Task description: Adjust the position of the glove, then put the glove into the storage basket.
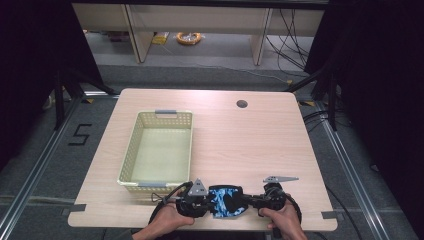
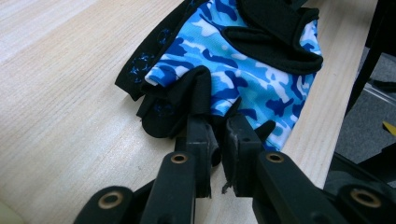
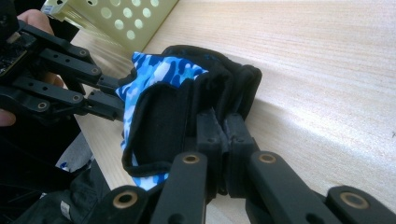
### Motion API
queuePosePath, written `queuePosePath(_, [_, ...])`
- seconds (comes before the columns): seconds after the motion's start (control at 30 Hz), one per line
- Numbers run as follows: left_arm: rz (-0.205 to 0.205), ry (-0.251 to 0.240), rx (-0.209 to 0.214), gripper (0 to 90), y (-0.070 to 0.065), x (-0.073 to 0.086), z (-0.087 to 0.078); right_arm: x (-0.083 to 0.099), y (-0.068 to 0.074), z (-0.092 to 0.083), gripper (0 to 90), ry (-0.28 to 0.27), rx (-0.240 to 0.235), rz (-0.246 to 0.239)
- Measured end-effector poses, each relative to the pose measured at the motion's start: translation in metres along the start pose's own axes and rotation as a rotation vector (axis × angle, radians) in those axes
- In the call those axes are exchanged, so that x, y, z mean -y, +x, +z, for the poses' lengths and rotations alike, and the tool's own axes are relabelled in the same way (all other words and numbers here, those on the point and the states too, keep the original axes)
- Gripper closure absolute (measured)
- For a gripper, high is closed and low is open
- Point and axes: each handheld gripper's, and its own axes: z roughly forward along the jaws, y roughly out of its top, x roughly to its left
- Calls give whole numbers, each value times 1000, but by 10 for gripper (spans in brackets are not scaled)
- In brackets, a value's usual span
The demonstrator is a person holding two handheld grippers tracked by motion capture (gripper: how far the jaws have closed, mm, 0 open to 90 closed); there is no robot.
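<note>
L gripper point(image 2: 217, 133) and R gripper point(image 3: 223, 133): both clamped on opposite ends of blue-camo glove point(image 1: 225, 201), jaws near fully closed on fabric. Glove stretched betw. them at near table point(image 1: 250, 145) edge; yellow basket point(image 1: 131, 150) just left-rear.

A lab: black curtains point(image 1: 30, 75), metal floor rails point(image 1: 35, 170), loose cables point(image 1: 292, 37) and a lone desk point(image 1: 240, 145).

Glove point(image 2: 243, 70) blue-white camouflage, black trim; basket point(image 1: 159, 150) pale yellow; table point(image 1: 250, 145) light wood.
</note>
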Motion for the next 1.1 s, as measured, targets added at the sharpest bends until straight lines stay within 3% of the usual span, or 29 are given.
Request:
queuePosePath(0.03, [-36,-13,-2,810,-1,1,1,0,0,0,876,0,0,0])
queuePosePath(0.07, [-42,-18,3,812,-1,1,1,0,1,-1,876,3,7,3])
queuePosePath(0.1, [-18,-3,3,816,0,0,-2,-1,1,-2,877,-6,-3,3])
queuePosePath(0.17, [-26,-16,-7,818,-1,0,-2,-1,2,-3,878,-11,-13,2])
queuePosePath(0.23, [-10,-16,-7,818,-1,-1,-3,-2,3,-3,879,-34,-22,-17])
queuePosePath(0.37, [8,-33,-18,818,0,-3,-9,-4,8,-7,880,-32,-35,21])
queuePosePath(0.4, [27,-37,-34,818,-1,-6,-13,-5,7,-9,880,-57,-45,-22])
queuePosePath(0.43, [27,-37,-34,818,-1,-6,-13,-6,12,-11,880,-53,-63,12])
queuePosePath(0.5, [28,-43,-30,817,-3,-8,-18,-7,13,-11,880,-61,-60,6])
queuePosePath(0.53, [42,-50,-33,816,-3,-9,-21,-10,12,-13,880,-71,-31,-37])
queuePosePath(0.57, [26,-65,-29,816,-5,-10,-23,-10,12,-13,880,-71,-31,-37])
queuePosePath(0.6, [34,-74,-30,815,-5,-11,-25,-12,18,-16,880,-79,-60,11])
queuePosePath(0.63, [26,-75,-30,815,-6,-12,-28,-12,18,-16,880,-79,-60,11])
queuePosePath(0.67, [27,-91,-36,814,-7,-14,-32,-16,20,-17,879,-88,-34,-42])
queuePosePath(0.77, [26,-87,-37,812,-5,-16,-39,-20,29,-19,880,-83,-37,-22])
queuePosePath(0.8, [20,-100,-36,812,-2,-17,-45,-26,30,-17,879,-100,-32,-72])
queuePosePath(0.9, [21,-105,-46,812,2,-20,-53,-34,36,-17,880,-99,-35,-81])
queuePosePath(0.97, [11,-118,-48,811,5,-22,-61,-40,45,-16,879,-92,-46,-62])
queuePosePath(1.0, [31,-118,-61,812,9,-24,-70,-50,51,-15,879,-92,-49,-83])
queuePosePath(1.1, [19,-128,-80,811,14,-26,-81,-62,59,-12,879,-99,-44,-112])
